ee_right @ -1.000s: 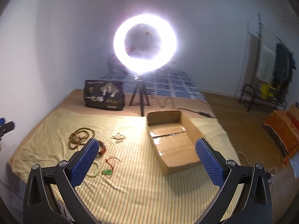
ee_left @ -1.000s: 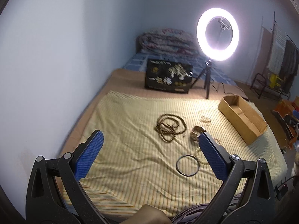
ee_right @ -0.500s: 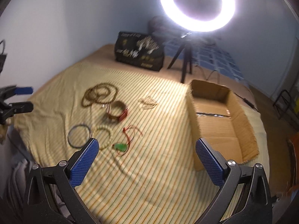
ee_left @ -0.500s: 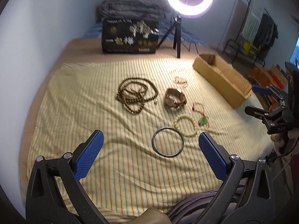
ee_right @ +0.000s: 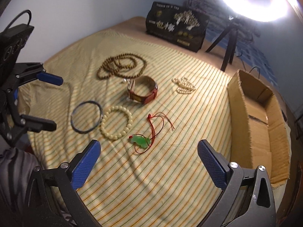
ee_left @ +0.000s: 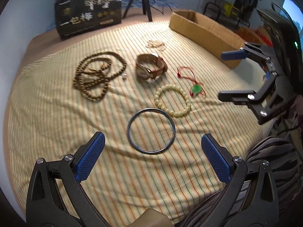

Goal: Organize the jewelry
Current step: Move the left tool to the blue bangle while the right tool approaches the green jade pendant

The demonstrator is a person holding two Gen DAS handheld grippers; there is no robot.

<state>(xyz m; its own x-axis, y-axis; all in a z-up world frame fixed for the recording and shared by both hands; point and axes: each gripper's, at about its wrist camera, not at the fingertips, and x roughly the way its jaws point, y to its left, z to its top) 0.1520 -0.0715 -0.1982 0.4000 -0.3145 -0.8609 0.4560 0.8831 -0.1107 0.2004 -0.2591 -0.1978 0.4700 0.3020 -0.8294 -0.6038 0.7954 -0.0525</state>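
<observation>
Jewelry lies spread on a striped yellow cloth (ee_left: 47, 113). A dark metal bangle (ee_left: 151, 131) (ee_right: 86, 116) sits just ahead of my open left gripper (ee_left: 151, 157). Beside it lie a cream bead bracelet (ee_left: 172, 101) (ee_right: 115, 122), a green pendant on red cord (ee_left: 196, 89) (ee_right: 140, 141), a brown leather watch (ee_left: 150, 68) (ee_right: 143, 92), a long brown bead necklace (ee_left: 98, 74) (ee_right: 121, 66) and a small pearl strand (ee_left: 155, 44) (ee_right: 183, 87). My right gripper (ee_right: 149, 162) hovers open just short of the pendant. An open cardboard box (ee_left: 204, 32) (ee_right: 259, 124) stands at the cloth's right side.
A black printed box (ee_left: 89, 19) (ee_right: 176, 28) stands at the far edge of the bed. A ring light on a tripod (ee_right: 231, 43) stands beside it. Walls close the left and far sides. A dark striped garment (ee_left: 269, 155) lies near the front edge.
Both grippers have dropped and tilted down toward the cloth, coming much closer to the jewelry. Both stay open and hold nothing.
</observation>
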